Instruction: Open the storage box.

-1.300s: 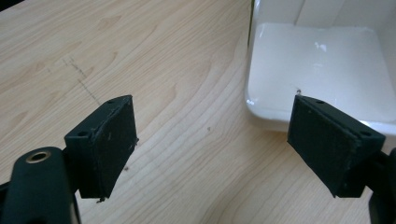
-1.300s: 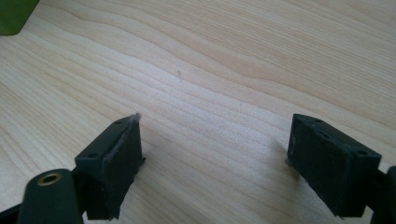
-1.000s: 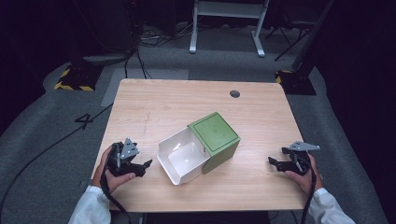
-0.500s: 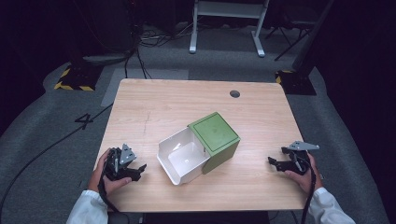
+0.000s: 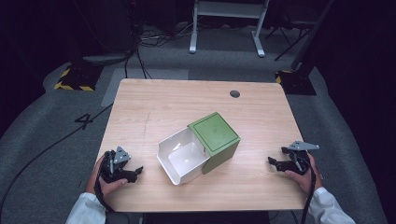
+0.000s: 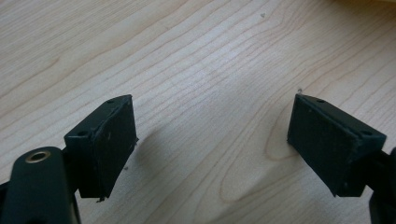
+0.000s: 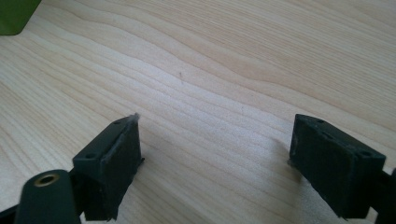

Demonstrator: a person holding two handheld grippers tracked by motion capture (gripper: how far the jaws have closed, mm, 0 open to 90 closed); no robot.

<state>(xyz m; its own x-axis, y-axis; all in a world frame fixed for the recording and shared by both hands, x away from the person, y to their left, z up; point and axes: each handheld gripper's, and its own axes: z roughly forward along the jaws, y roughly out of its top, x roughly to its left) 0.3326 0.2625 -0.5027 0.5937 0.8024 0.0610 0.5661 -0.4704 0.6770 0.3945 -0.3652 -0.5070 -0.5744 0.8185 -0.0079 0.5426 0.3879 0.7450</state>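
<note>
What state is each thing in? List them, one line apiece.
Green box: on its side, mouth towards the person.
White drawer: pulled partly out of the green box, nothing visible inside.
Left tongs: open, holding nothing, over bare wood.
Right tongs: open, holding nothing, over bare wood.
Table: carries the box in its middle.

The desk (image 5: 154, 112) is pale wood with fine grain and a smooth matt finish. At its centre, the box (image 5: 215, 140) has a matt green shell and a glossy white plastic drawer (image 5: 180, 156). Each hand-held gripper's pads (image 6: 112, 140) look like matt black rubber, slightly rough-edged.
</note>
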